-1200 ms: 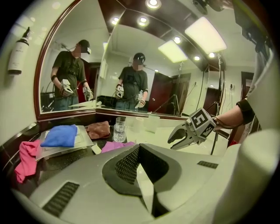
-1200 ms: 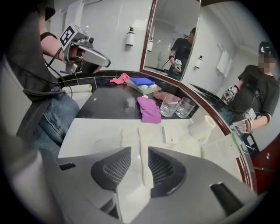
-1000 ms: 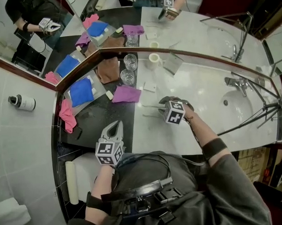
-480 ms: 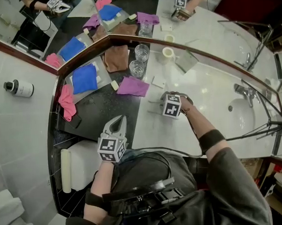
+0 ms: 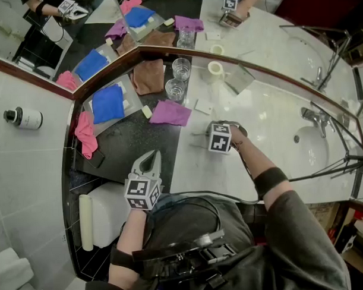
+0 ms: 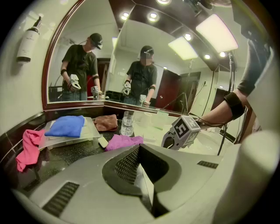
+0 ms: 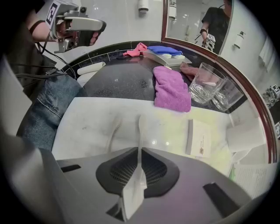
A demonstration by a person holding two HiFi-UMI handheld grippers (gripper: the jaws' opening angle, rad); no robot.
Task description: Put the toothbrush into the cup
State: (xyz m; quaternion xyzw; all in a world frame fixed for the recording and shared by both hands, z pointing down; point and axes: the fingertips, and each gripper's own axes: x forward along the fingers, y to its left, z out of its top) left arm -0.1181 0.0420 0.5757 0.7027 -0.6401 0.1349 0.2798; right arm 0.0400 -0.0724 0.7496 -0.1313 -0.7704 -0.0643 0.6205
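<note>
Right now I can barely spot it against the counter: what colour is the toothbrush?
The toothbrush is white; clearest in the right gripper view.

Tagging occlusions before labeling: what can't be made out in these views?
- Right gripper view: right gripper, jaws just closed onto the toothbrush; pale streak beside it, shadow or second brush, unclear on the white counter.
- Head view: marker cube hides that grip.
- Card print: too small.
- Left gripper view: shut left gripper blocks the near counter.
</note>
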